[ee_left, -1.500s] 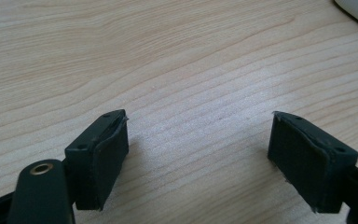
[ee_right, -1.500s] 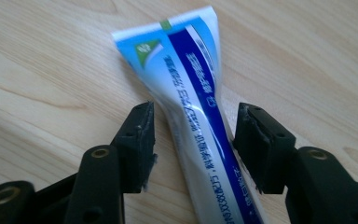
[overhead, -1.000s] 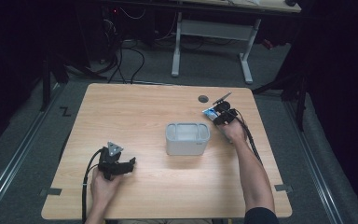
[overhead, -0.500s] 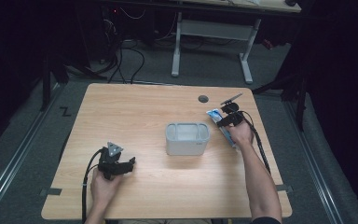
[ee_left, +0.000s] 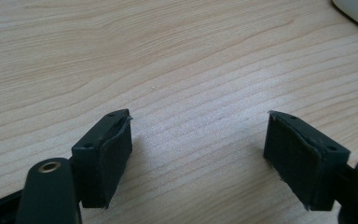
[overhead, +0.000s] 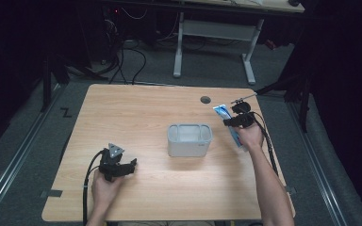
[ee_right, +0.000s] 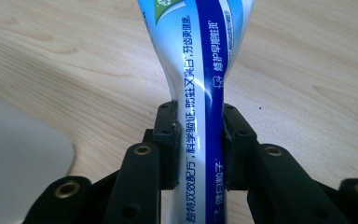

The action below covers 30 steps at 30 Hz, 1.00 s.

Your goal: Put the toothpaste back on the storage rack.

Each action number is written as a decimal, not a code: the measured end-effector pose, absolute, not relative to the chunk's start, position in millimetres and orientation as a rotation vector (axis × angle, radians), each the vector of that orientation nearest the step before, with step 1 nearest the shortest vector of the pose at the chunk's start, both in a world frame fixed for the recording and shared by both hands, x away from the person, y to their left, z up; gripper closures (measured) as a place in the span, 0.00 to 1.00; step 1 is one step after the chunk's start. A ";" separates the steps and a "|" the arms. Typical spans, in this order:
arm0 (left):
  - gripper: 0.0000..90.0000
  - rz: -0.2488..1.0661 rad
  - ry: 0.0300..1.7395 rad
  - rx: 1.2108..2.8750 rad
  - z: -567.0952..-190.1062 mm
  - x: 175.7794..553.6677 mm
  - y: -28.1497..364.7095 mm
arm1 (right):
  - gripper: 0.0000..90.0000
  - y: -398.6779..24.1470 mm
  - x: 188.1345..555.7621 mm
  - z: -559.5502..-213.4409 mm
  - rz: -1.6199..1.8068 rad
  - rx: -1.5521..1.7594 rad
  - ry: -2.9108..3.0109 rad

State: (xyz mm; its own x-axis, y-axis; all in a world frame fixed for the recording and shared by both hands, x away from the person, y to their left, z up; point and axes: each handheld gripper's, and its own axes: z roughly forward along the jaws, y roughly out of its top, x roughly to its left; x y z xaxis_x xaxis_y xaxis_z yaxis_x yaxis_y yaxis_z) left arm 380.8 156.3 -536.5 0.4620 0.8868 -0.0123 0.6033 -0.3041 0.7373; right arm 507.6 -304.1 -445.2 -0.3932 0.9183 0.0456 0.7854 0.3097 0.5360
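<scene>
Blue and white, the toothpaste tube (overhead: pixel 229 125) lies along the right side of the desk (overhead: pixel 136 117), its long axis running from near the person toward the far edge, leaning slightly left as it goes. In the right gripper view the tube (ee_right: pixel 200 84) points straight away from the camera, its printed body pinched to a narrow waist where the jaws close on it. The right gripper (overhead: pixel 234 121) is clamped across the tube, beside the grey tub (overhead: pixel 190 140) at the desk's centre (the tub's pale corner shows at the lower left of that close view). The left gripper (overhead: pixel 122 165) sits near the front left of the desk, held low over the wood. Its jaws stand wide apart with nothing between them, only bare wood grain (ee_left: pixel 196 135).
</scene>
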 end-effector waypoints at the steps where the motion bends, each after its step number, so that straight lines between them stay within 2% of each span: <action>1: 0.26 0.529 1.237 2.027 -536.5 380.8 156.3 | 0.79 -304.7 505.9 -442.7 0.723 1.539 2.306; 5: 0.26 0.530 1.238 2.027 -536.5 380.7 156.3 | 0.79 -305.2 489.4 -426.3 0.730 1.465 2.314; 20: 0.26 0.531 1.239 2.027 -536.5 380.8 156.3 | 0.79 -303.6 457.3 -410.0 0.845 1.368 2.316; 30: 0.26 0.532 1.238 2.027 -536.5 380.8 156.3 | 0.81 -293.8 428.1 -384.3 0.993 1.229 2.296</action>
State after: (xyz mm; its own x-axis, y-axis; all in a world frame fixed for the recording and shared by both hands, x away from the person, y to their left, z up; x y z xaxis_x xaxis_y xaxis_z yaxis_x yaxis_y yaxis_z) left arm 380.8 156.3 -536.5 0.4606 0.8876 -0.0102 0.6035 -0.3047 0.7369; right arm 428.1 -293.8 -384.3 -0.5613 0.8274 0.0187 0.5802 0.3773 0.7218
